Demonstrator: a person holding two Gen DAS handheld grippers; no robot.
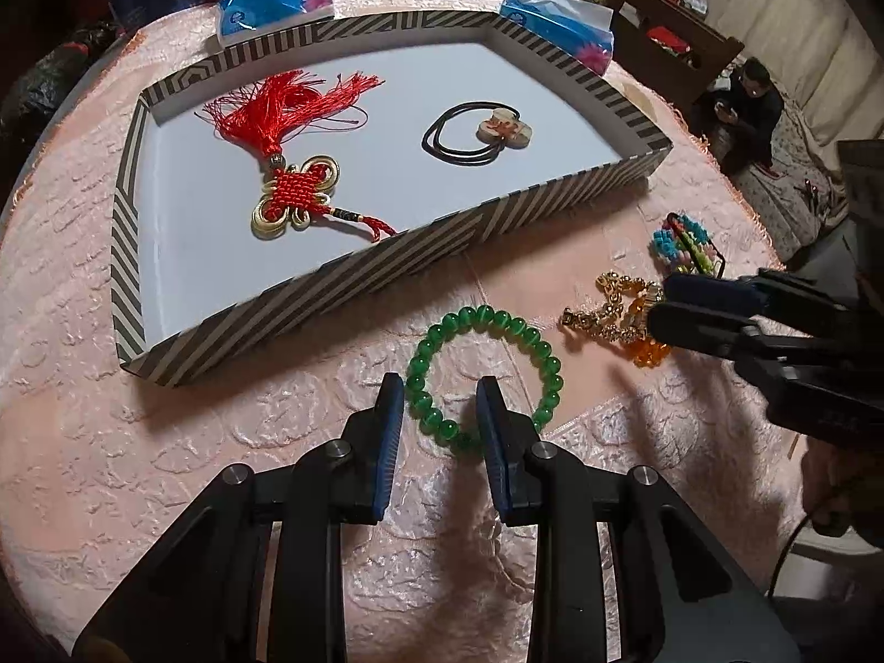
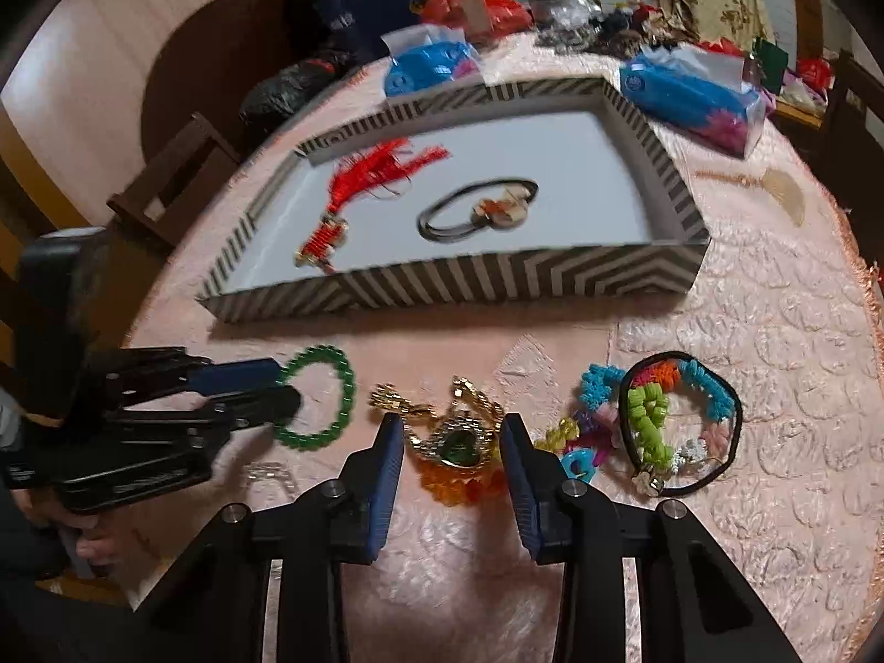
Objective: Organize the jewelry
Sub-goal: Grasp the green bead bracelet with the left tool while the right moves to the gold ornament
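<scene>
A striped tray (image 1: 309, 298) (image 2: 497, 276) holds a red tassel knot (image 1: 293, 188) (image 2: 353, 204) and a black hair tie with a charm (image 1: 475, 135) (image 2: 480, 210). A green bead bracelet (image 1: 486, 375) (image 2: 326, 398) lies on the pink cloth in front of it. My left gripper (image 1: 439, 392) (image 2: 287, 387) is open, its fingers either side of the bracelet's near-left arc. My right gripper (image 2: 447, 431) (image 1: 663, 309) is open around a gold chain with a green heart pendant (image 2: 453, 436) (image 1: 608, 315) on orange beads (image 2: 458, 486).
A colourful beaded hair tie (image 2: 674, 420) (image 1: 685, 243) lies right of the gold chain. Two blue tissue packs (image 1: 271, 0) (image 1: 558, 27) sit behind the tray. A small fan (image 2: 779, 193) lies at the right. Clutter fills the table's far edge.
</scene>
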